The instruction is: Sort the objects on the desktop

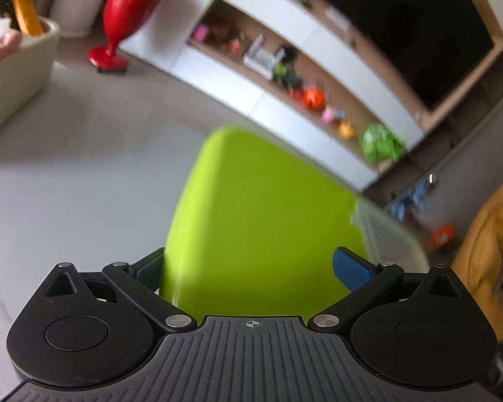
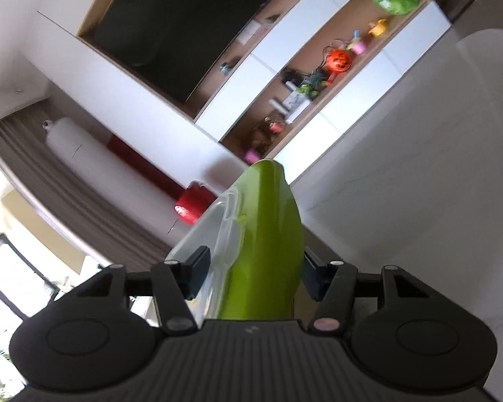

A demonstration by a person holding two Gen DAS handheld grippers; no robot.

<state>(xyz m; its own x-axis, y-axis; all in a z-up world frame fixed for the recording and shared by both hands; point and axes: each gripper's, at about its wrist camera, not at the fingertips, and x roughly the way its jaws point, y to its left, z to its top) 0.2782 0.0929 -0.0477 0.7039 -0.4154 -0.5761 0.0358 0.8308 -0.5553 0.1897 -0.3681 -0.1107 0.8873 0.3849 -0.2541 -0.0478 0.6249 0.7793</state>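
The green-lidded box (image 1: 261, 221) is the thing in hand, and everything else is best placed from it. It is a clear plastic container (image 2: 214, 231) under a lime lid, and it is being carried off the white tabletop (image 1: 84, 154) between the two tools, tilted, with its lid filling the middle of the left wrist view.

Behind the box, across the room, a long wall unit (image 1: 318, 77) is showing with a dark screen and a shelf of small toys; a red floor vase (image 1: 127, 16) is standing beyond the box toward its left. On the tabletop, well to the left of the box, a cream bin (image 1: 20, 63) is holding an orange and a dark item, and that looks like the sorting target, though this is a judgement.

The left gripper (image 1: 251, 268) is spanning the broad lid with its jaws wide; the left blue pad (image 1: 147, 268) is lying against the lid's edge, while the right pad appears to be standing slightly clear, so I cannot tell whether it is truly clamping. The right gripper (image 2: 251, 274) is straddling the box edge-on, jaws about half open, one dark pad (image 2: 198, 274) bearing on the clear wall and the other on the lid side, so it appears to be gripping.

The step looks like transport. The next move calls for keeping both tools moving together, levelling the box, and setting it down in its place before either releases.
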